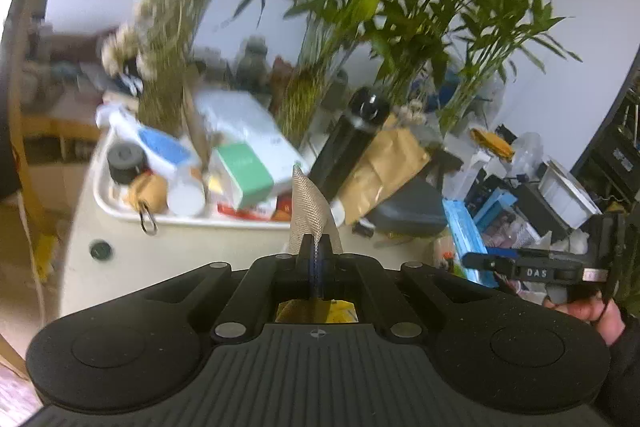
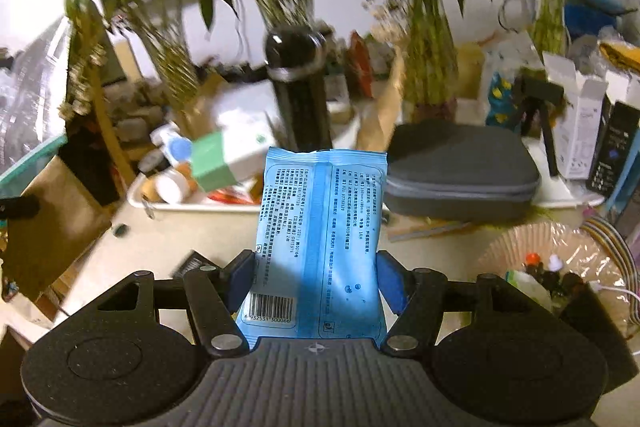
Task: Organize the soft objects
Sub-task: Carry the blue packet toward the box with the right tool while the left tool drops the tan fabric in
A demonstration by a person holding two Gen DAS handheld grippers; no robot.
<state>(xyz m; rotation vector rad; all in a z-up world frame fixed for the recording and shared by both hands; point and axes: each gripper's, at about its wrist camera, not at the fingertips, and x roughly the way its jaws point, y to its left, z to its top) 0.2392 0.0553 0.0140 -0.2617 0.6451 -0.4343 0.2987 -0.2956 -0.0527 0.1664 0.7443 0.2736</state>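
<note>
My left gripper (image 1: 317, 259) is shut on a beige woven cloth (image 1: 310, 203), which sticks up between the closed fingers, held above the cream table (image 1: 180, 247). My right gripper (image 2: 316, 273) is shut on a blue wet-wipes pack (image 2: 322, 223), clamped by its sides with the printed back and barcode facing the camera. In the left wrist view the right gripper (image 1: 532, 269) shows at the far right, held by a hand, with the blue pack (image 1: 466, 231) seen edge-on.
A white tray (image 1: 132, 215) holds boxes, jars and a green box (image 1: 244, 169). A tall black bottle (image 2: 298, 95), a grey zip case (image 2: 460, 171), brown paper bags, potted bamboo plants (image 2: 430, 39) and a lined basket (image 2: 560, 267) crowd the table.
</note>
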